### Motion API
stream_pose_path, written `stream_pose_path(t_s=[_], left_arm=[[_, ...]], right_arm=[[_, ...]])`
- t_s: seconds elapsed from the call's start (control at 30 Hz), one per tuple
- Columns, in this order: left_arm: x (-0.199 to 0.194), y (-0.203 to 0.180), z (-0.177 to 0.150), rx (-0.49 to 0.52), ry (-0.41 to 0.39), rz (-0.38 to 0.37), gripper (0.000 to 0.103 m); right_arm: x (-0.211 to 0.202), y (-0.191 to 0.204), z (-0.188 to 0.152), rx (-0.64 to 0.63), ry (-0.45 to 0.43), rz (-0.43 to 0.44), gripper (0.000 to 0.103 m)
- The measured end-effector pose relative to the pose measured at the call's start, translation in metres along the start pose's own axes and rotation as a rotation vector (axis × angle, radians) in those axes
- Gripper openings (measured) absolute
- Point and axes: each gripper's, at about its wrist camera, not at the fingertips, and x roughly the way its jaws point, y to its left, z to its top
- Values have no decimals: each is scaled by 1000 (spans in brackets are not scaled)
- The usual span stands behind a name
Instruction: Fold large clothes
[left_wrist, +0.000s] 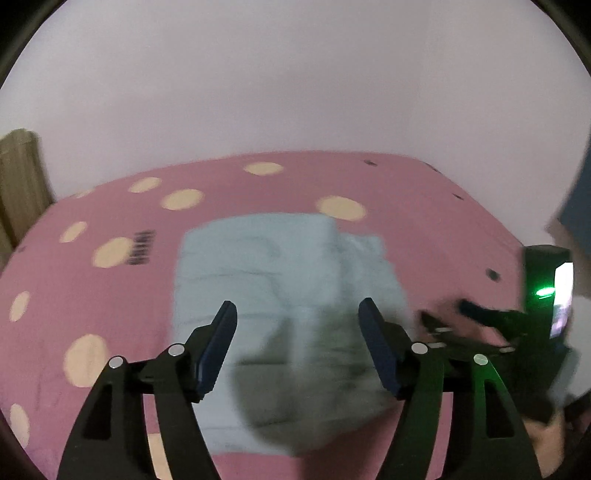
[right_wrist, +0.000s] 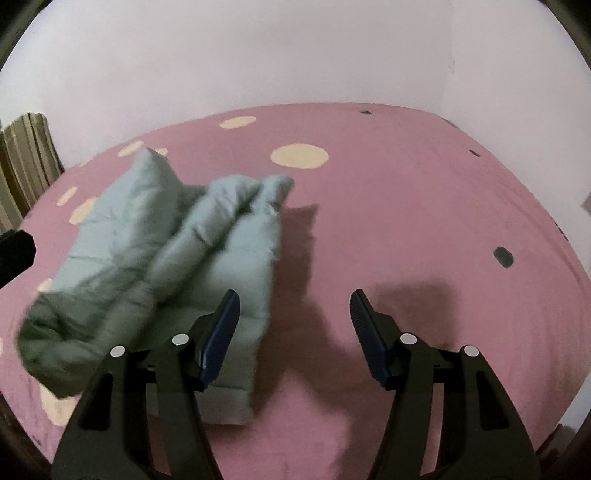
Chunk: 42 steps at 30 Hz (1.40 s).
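A pale blue-green padded garment (right_wrist: 155, 258), quilted like a puffer jacket, lies folded into a thick bundle on a bed (right_wrist: 406, 184) covered by a pink sheet with cream dots. In the right wrist view the bundle sits to the left of the tongs, its layers stacked and puffing upward at the far end, likely because the filling resists lying flat. In the left wrist view the same garment (left_wrist: 266, 273) lies straight ahead, roughly rectangular and blurred by camera motion.

The left tongs (left_wrist: 297, 317) are spread wide and hold nothing; they hover over the near part of the bundle. The right tongs (right_wrist: 293, 306) are also spread wide and hold nothing, poised above bare sheet just right of the garment's edge. The right tool also shows at the right edge of the left view, with a green light on its body.

Both tongs being free of the cloth suggests a fold has been laid down, and the garment looks close to finished. A plain pale wall (right_wrist: 295, 55) stands behind the bed, and a striped curtain (right_wrist: 26, 162) hangs at far left.
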Motion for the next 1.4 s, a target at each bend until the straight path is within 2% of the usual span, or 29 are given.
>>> stream_pose_path(t_s=[0.1,0.13,0.23,0.4,0.47,0.53,0.57,0.6,0.67,0.7,0.83,0.93,1.0,1.1,1.2,1.4], left_arm=[[2,38,-4,-33,-15,98,68],[4,54,-8,-52,-14,131,68],[15,94,-20,-115,14,177,68],[33,127,-41,-182,67,182,68],[37,132,-46,-197,75,166,68],[41,132,-49,-205,78,134,68],[41,131,-50,-203,78,116,68],[42,129,-50,-198,78,94,68],[45,124,-48,-190,78,55,68],[45,121,-47,-187,76,38,68],[52,103,-38,-140,66,-32,68],[70,86,-39,-110,113,-73,68],[83,75,-43,-84,146,-73,68],[103,65,-51,-83,201,-82,69],[120,61,-57,-99,242,-91,69],[135,58,-66,-95,244,-76,69]], right_arm=[[-12,13,10,6,-23,46,65],[-15,17,14,6,-29,60,69],[-17,38,23,-6,-40,100,75],[-1,77,25,-46,15,114,82],[14,85,23,-58,64,90,82],[29,87,19,-41,123,107,82],[32,86,17,-26,141,124,62],[35,85,15,-14,159,151,22],[39,87,15,-33,196,171,14],[36,86,17,-50,185,159,11],[34,73,20,-95,158,75,9],[46,56,19,-83,187,56,9],[58,45,15,-77,216,48,9],[82,34,7,-66,269,62,8],[102,19,-1,-14,300,117,8],[107,17,-9,-10,283,130,8]])
